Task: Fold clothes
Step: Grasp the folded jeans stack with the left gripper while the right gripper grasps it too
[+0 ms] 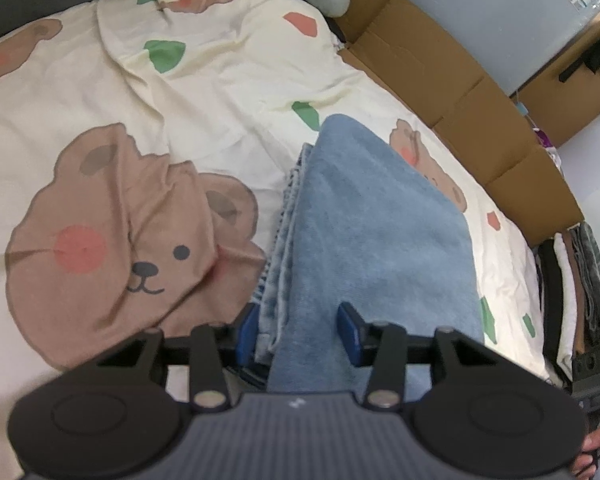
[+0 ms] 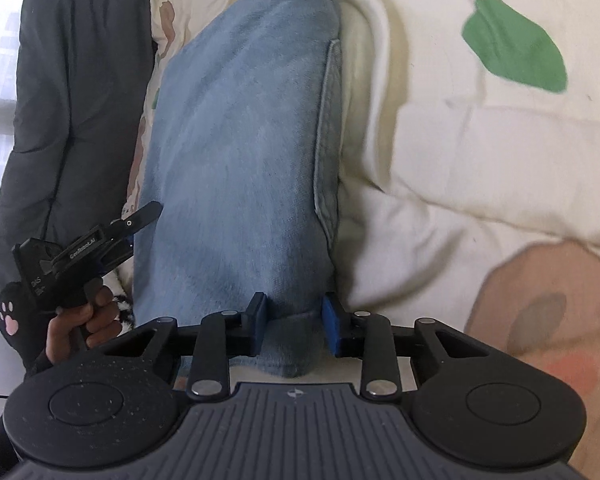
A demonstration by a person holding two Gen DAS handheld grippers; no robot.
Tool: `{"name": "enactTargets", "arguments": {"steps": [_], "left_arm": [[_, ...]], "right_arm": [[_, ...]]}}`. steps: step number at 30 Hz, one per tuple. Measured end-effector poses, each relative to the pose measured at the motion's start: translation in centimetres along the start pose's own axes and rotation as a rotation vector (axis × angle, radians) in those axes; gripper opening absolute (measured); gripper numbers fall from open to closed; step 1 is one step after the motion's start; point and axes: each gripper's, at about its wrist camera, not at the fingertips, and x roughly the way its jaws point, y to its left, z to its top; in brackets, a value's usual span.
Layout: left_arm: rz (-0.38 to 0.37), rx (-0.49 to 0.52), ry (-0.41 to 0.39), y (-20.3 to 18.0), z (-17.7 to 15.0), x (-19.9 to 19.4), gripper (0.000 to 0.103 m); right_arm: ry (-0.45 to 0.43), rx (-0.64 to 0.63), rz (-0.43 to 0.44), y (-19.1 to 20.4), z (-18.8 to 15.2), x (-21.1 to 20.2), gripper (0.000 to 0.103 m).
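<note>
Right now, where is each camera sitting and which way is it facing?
Left wrist: rides on the left gripper, facing along its fingers over the jeans lying on the bear-print duvet; a bit of hand shows bottom right.
Right wrist: rides on the right gripper, facing along the jeans toward a dark garment; the left hand shows.
Shared: jeans, duvet.

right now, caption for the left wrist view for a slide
Left tongs clamp folded blue jeans on a bear-print bedsheet.
</note>
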Motion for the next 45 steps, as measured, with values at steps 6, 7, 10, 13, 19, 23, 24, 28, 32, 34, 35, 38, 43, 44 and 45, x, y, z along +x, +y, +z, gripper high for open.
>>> {"name": "enactTargets", "arguments": {"steps": [6, 7, 10, 13, 19, 23, 24, 28, 32, 34, 35, 38, 43, 44, 45], "left_arm": [[0.000, -0.001, -0.001, 0.1, 0.0, 0.1, 0.046], [0.000, 0.001, -0.001, 0.1, 0.1, 0.1, 0.046], [0.001, 0.004, 0.003, 0.1, 0.1, 0.0, 0.046], [-0.001, 0.005, 0.005, 0.2, 0.0, -0.5, 0.044], [-0.015, 0.001, 0.016, 0.4, -0.5, -1.8, 0.042], [-0.027, -0.025, 0.023, 0.7, -1.1, -2.1, 0.041], [-0.028, -0.027, 0.024, 0.7, -1.2, -2.1, 0.041], [-0.031, -0.033, 0.025, 0.6, -1.4, -2.3, 0.038], [-0.032, -0.032, 0.031, 0.7, -1.6, -2.2, 0.039], [-0.029, -0.026, 0.032, 0.7, -1.6, -2.2, 0.039], [-0.027, -0.021, 0.032, 0.7, -1.6, -2.1, 0.038], [-0.019, -0.001, 0.026, 0.6, -1.6, -2.2, 0.037], [-0.012, 0.020, 0.010, 0.6, -1.6, -2.4, 0.030], [-0.010, 0.023, 0.008, 0.6, -1.7, -2.4, 0.029], [-0.005, 0.030, 0.008, 0.5, -1.7, -2.4, 0.028]], "right_arm": [[0.000, 0.040, 0.035, -0.4, -1.1, 0.0, 0.023], [0.001, 0.040, 0.038, -0.4, -1.1, 0.0, 0.023], [0.004, 0.038, 0.042, -0.4, -1.1, -0.2, 0.023], [0.005, 0.036, 0.051, -0.4, -1.1, 0.0, 0.024], [0.017, -0.038, 0.046, 0.2, -1.1, 0.8, 0.028], [0.035, -0.110, 0.027, 1.1, -1.0, 2.1, 0.029], [0.040, -0.106, 0.029, 1.1, -0.9, 2.3, 0.025], [0.057, -0.082, 0.041, 1.3, -1.0, 3.0, 0.020], [0.050, -0.087, 0.037, 1.5, -0.9, 3.1, 0.015], [0.047, -0.089, 0.035, 1.7, -0.9, 3.2, 0.014], [0.045, -0.090, 0.034, 1.7, -0.9, 3.3, 0.013], [0.040, -0.096, 0.032, 1.9, -0.8, 3.3, 0.012], [0.038, -0.127, 0.042, 2.5, -0.9, 2.0, 0.009], [0.041, -0.135, 0.039, 2.4, -1.0, 1.5, 0.006], [0.046, -0.141, 0.035, 2.2, -1.1, 1.2, 0.000]]}}
